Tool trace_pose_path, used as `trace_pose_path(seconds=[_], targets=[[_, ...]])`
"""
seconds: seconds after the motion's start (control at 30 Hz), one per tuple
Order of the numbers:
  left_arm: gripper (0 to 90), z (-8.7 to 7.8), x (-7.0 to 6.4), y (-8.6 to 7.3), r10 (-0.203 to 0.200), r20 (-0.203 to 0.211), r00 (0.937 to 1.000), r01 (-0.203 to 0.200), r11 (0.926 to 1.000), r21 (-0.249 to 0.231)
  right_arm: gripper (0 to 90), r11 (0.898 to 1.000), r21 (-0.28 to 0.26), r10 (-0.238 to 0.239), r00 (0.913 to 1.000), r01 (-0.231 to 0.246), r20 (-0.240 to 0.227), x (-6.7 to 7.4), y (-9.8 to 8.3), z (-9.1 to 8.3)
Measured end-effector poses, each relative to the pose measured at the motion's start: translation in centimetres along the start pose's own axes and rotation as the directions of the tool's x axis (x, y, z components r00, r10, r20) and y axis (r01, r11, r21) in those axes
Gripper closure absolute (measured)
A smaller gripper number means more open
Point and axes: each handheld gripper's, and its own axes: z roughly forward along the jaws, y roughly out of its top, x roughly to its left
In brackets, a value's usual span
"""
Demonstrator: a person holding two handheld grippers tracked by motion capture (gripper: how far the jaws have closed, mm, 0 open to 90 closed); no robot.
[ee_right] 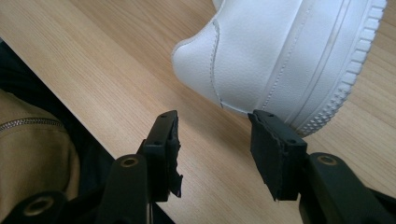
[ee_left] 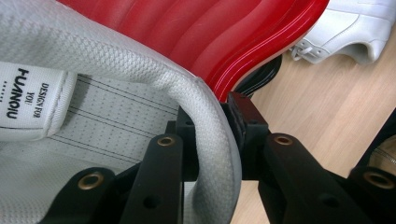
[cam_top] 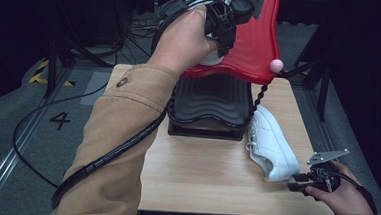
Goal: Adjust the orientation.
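Left gripper point(ee_left: 212, 140) was raised high over the far side of the table point(cam_top: 199, 173), jaws pinched on the padded collar of a white shoe point(ee_left: 140, 98), one jaw inside, one outside. That shoe hung against the red tray point(cam_top: 255, 46), above the black ribbed stand point(cam_top: 209, 101).

Right gripper point(ee_right: 215, 149) sat near the table's front edge, jaws spread and empty, just short of the heel of the second white shoe point(ee_right: 280, 56) lying on the wood.

Risks, as judged: a collar-only pinch could slip and drop the shoe; the swinging shoe could snag the red tray's rim.

Count: two shoes, two grippers, one red tray, one black stand.
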Motion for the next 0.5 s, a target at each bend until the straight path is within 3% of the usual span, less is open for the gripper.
trace_pose_path(seconds=[0.03,0.2,0.3,0.33,0.5], targets=[[67.1,-0.1,-0.1,0.0,0.006,-0.010,0.9999,-0.006,1.0000,0.003,53.2,1.000,0.001,0.001,1.0000,-0.001,-0.001,0.0,0.0,0.0],[67.9,-1.3,-0.4,-0.2,0.008,-0.030,0.9995,-0.008,0.9999,-0.015,53.0,1.000,0.001,0.000,1.0000,0.000,-0.002,-0.1,0.0,0.0],[61.9,-2.2,-0.5,-0.4,-0.001,-0.045,0.9990,-0.001,0.9995,-0.032,52.8,1.000,-0.002,-0.001,1.0000,0.001,-0.001,-0.1,0.1,-0.1],[62.3,-2.9,-0.9,-0.6,0.003,-0.063,0.9980,-0.005,0.9991,-0.042,52.7,1.000,-0.003,-0.004,1.0000,0.004,-0.001,0.0,0.1,-0.1],[63.1,-4.6,-2.0,-1.3,0.002,-0.077,0.9970,-0.007,0.9977,-0.067,52.5,1.000,-0.002,-0.014,0.9999,0.014,-0.004,0.1,0.4,0.1]])
